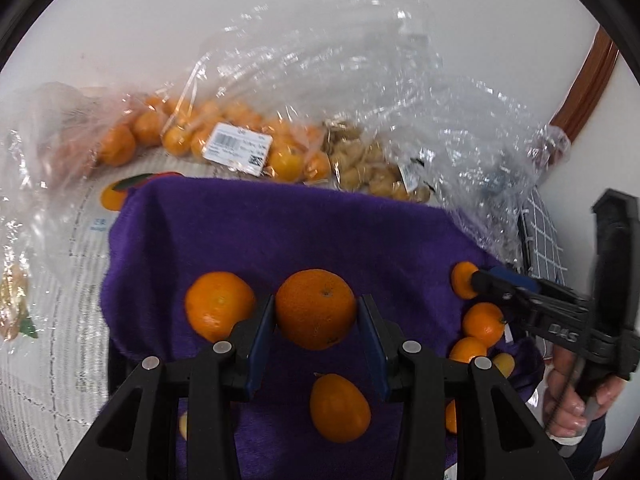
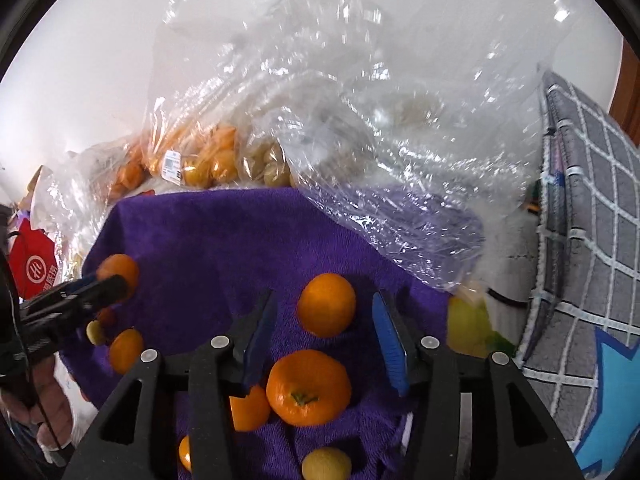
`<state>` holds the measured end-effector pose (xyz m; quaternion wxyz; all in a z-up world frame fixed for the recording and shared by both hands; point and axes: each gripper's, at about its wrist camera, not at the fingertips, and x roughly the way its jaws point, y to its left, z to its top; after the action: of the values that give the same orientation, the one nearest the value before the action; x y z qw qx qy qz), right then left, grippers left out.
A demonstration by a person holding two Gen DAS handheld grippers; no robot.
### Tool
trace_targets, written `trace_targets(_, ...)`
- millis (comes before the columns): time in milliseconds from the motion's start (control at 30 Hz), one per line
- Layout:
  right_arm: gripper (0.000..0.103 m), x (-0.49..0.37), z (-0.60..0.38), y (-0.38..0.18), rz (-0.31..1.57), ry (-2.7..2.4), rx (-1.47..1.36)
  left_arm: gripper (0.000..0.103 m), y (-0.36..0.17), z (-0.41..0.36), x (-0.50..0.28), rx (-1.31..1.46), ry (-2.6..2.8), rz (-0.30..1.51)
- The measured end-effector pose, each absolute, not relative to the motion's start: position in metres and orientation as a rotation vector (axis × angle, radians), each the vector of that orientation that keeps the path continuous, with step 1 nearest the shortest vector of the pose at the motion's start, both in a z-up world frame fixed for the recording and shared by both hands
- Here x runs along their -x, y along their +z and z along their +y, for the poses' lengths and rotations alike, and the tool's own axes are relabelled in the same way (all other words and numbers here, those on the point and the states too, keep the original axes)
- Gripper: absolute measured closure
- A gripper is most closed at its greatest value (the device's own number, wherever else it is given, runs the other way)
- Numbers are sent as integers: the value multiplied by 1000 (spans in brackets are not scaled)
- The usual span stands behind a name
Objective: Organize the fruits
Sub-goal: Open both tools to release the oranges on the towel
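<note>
Several loose oranges lie on a purple towel (image 1: pixel 256 224). My left gripper (image 1: pixel 316 312) is shut on a large orange (image 1: pixel 316 308), both pads against its sides. Another orange (image 1: pixel 219 306) lies to its left and a smaller one (image 1: pixel 339 408) lies nearer. My right gripper (image 2: pixel 326 336) is open with an orange (image 2: pixel 327 305) between its fingertips, not touched. A bigger orange with a green stem (image 2: pixel 308 387) lies just below it. The right gripper also shows at the right of the left wrist view (image 1: pixel 492 280), beside small oranges (image 1: pixel 483 324).
Clear plastic bags (image 1: pixel 360 92) of small oranges (image 1: pixel 240 140) and brown fruit (image 1: pixel 372 168) lie behind the towel. A printed box (image 1: pixel 60 280) is at the left, a grey checked cushion (image 2: pixel 592 240) at the right. Small yellow fruits (image 2: pixel 326 464) lie near the towel's front.
</note>
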<state>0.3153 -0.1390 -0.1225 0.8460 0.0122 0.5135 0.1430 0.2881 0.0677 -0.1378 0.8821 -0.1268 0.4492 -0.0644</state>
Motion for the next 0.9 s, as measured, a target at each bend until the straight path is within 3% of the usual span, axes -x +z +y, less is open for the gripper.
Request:
trace_targets(467, 52, -268, -159, -88, 989, 237, 24, 59, -150, 54, -296, 200, -80, 1018)
trace_targets(900, 52, -215, -172, -39, 976, 181, -21, 52, -82, 47, -226, 159, -41, 926)
